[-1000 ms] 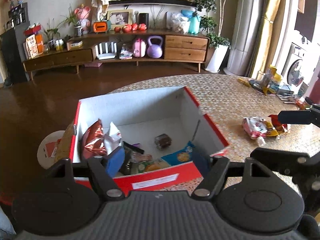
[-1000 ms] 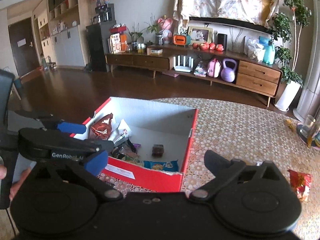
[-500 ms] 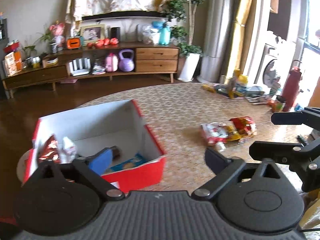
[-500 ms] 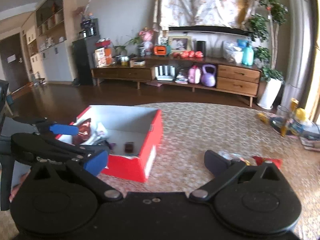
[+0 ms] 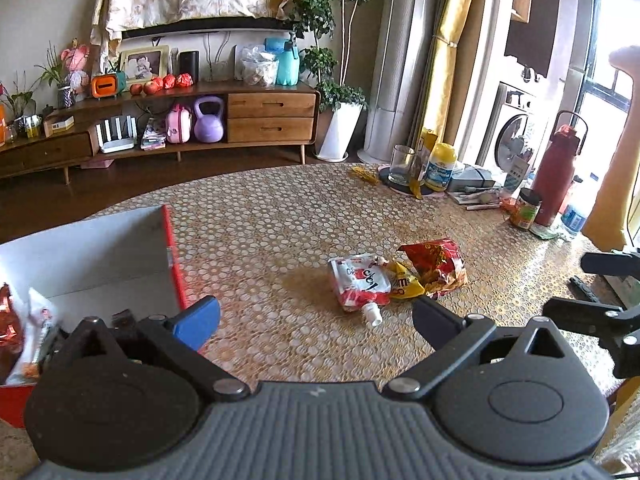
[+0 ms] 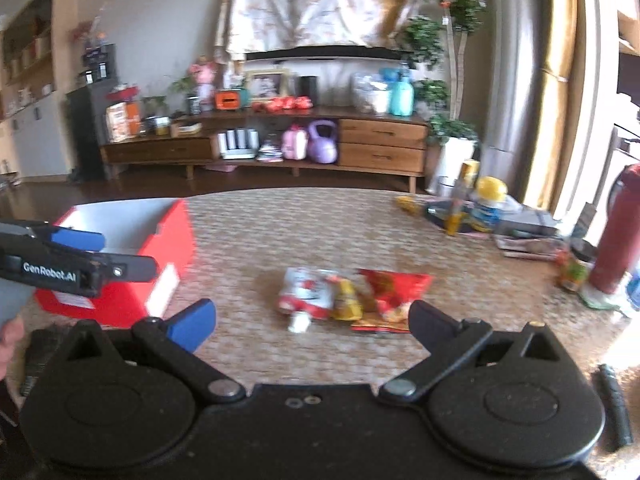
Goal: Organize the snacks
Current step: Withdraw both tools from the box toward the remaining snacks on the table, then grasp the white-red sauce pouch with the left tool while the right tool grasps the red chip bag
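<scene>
Left wrist | left tool (image 5: 316,318) apart (empty) | white pouch (image 5: 359,284) just ahead, untouched

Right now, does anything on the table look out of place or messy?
Yes. Three snack packs lie in a loose overlapping heap mid-table, outside the red box: a spouted white pouch, a small yellow pack and a crumpled red bag. Nothing looks spilled.

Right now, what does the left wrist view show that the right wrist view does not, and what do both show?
Only the left wrist view shows snacks inside the red cardboard box and a clear drinking glass. Only the right wrist view shows the box's red outer side and a black cabinet. Both show the white spouted pouch, yellow packet and red snack bag on the patterned table, with both grippers open.
</scene>
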Available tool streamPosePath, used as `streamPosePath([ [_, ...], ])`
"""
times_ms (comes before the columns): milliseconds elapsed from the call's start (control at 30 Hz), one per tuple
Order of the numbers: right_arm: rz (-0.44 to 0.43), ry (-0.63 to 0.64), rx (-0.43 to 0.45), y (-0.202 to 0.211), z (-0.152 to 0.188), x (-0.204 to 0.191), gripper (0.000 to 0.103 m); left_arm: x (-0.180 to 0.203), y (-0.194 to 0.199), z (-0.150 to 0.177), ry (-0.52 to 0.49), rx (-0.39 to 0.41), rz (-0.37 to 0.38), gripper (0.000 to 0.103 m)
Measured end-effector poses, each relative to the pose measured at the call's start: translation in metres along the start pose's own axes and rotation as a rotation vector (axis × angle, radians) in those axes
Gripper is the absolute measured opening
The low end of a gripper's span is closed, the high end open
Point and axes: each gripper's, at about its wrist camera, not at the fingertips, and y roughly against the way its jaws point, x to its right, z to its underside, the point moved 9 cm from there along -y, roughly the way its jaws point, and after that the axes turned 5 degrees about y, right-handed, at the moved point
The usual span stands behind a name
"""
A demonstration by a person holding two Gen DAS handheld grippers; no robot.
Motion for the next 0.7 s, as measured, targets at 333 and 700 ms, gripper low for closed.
streamPosePath([
  [333, 0.044, -0.078, -0.047, -0.033, 0.02, 0.058, 0.103, 0.025, -0.057, 0.001, -0.02, -0.045, -0.016, 0.103],
  [700, 0.048, -0.136, -0.076, -0.079, 0.027, 0.09, 0.1, 0.036, -0.123, 0.008, -0.017, -0.112, -0.036, 0.103],
])
